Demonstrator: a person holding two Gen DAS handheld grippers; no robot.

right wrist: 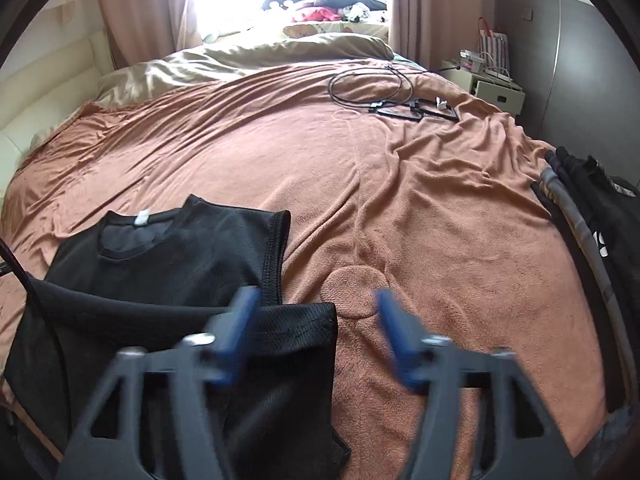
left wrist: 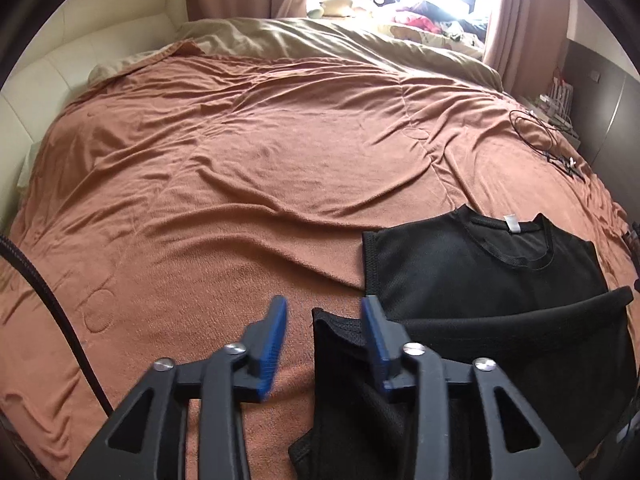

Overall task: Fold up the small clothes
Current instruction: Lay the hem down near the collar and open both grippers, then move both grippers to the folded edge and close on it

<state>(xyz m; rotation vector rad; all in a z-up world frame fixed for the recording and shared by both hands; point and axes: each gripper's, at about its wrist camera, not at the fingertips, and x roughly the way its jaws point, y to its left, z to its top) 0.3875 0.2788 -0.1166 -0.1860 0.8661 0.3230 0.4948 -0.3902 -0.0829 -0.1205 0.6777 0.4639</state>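
**Mia:** Where is the shirt (left wrist: 480,280)?

**Ben:** It lies on the bed (left wrist: 240,160), down near the front edge. In the left view it sits at about 4 o'clock. In the right view it sits at about 8 o'clock. Its bottom part looks folded up over the rest, with the collar at the far end.

**Mia:** What are the jaws doing?

**Ben:** The left gripper (left wrist: 324,334) has its jaws spread wide and holds nothing. One finger hangs over the shirt's near corner. The right gripper (right wrist: 316,328) is spread wide too, with nothing in it. It looks blurry, so I think it is moving.

**Mia:** What could go wrong?

**Ben:** The cloth is thin and floppy. If a jaw pinches only the top layer, the fold may slide and come out crooked. If it digs too deep, it may grab the blanket (right wrist: 400,200) too and drag it along. A fast move could flip the fold open.

**Mia:** Is there room to move?

**Ben:** Lots at 12 o'clock, where the blanket is bare. But the cables (right wrist: 372,88) lie far off at 1 o'clock in the right view, and more dark clothes (right wrist: 584,216) sit at 3 o'clock by the bed's edge. Keep away from those.
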